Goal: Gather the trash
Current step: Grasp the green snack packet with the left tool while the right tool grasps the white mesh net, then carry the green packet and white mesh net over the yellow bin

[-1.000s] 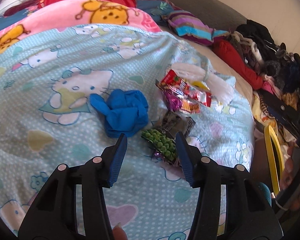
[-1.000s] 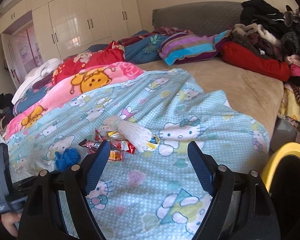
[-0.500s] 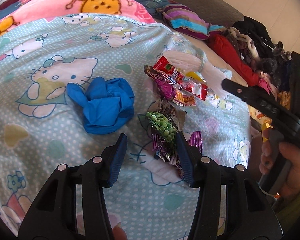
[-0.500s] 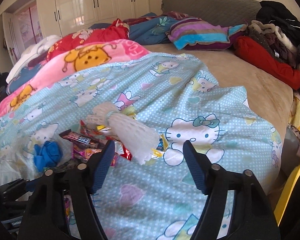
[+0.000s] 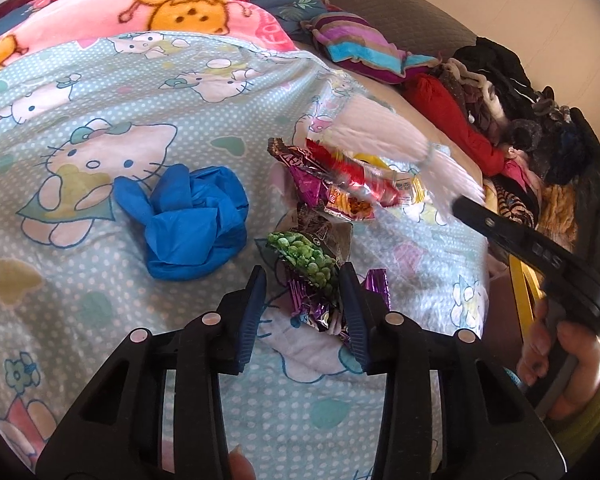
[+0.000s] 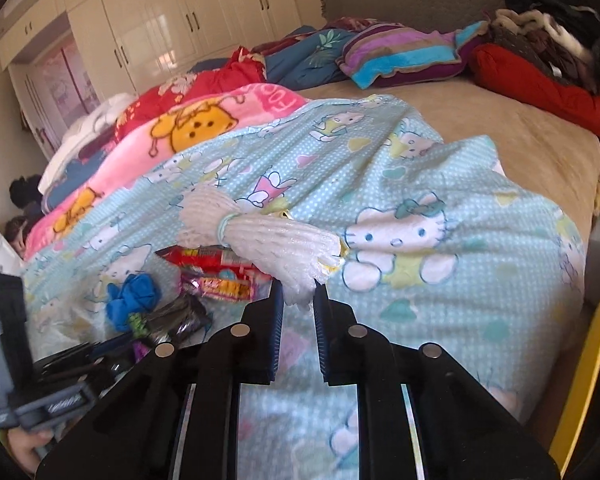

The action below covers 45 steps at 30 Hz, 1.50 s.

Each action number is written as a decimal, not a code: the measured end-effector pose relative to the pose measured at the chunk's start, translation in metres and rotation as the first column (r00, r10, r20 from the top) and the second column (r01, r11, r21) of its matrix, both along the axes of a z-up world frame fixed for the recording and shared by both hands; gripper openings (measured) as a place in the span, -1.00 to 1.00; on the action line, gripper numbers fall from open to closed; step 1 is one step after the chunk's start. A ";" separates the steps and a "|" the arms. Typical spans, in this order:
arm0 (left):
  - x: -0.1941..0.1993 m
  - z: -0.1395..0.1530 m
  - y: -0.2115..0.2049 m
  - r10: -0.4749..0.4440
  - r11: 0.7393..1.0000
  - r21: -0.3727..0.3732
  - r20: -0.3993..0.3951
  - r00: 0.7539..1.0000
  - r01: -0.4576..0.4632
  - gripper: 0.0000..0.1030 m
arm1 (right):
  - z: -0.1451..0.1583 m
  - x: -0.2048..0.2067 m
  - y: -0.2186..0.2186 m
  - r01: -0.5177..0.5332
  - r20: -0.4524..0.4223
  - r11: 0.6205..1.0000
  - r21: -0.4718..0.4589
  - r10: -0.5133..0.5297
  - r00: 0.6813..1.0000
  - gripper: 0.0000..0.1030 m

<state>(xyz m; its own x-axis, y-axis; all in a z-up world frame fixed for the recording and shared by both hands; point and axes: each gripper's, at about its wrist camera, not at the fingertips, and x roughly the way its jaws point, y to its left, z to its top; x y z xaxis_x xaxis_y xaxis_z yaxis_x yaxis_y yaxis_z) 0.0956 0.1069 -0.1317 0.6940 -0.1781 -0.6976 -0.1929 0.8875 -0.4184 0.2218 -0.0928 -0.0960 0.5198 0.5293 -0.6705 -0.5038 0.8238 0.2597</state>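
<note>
**Both grippers closing in on the litter pile**

Where the blue cartoon-cat quilt (image 5: 100, 92) covers the bed, a heap of trash lies in a loose cluster. The left gripper (image 5: 302, 284) straddles the pea wrapper (image 5: 306, 258), which lies on top of a crumpled purple foil wrapper (image 5: 312, 308); its jaws have just been closing, the right pad sits against the wrappers' edge while the left pad stands clear, so nothing is pinched yet. Just to the left of it lies a bunched blue glove (image 5: 192, 220). Beyond the pea wrapper is a dark packet, then a pile of red, pink and orange snack wrappers (image 5: 348, 188).

The right gripper (image 6: 298, 294) has just been closing too, and its narrow jaws now clamp the near end of the white foam net (image 6: 268, 244) (a sleeve bound with a pale green band), which rests across the far side of the wrappers. From the left view that gripper enters from the right, held in a hand (image 5: 568, 356) with an olive cuff. A yellow rim (image 6: 588, 368) shows at the bed's right edge.
</note>
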 end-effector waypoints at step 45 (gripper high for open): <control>0.009 0.046 -0.074 -0.215 0.976 0.002 0.078 0.974 0.216 -0.96 | 0.031 -0.057 -0.124 0.168 0.002 0.973 0.159 -0.170 0.985 -0.75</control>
<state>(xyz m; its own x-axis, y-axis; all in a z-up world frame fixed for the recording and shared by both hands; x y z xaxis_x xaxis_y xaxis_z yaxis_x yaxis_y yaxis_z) 0.1049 0.0329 -0.0858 0.6903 -0.3336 -0.6420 0.0353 0.9018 -0.4307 0.1652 -0.2167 -0.0652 0.6204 0.5314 -0.5768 -0.3659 0.8467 0.3864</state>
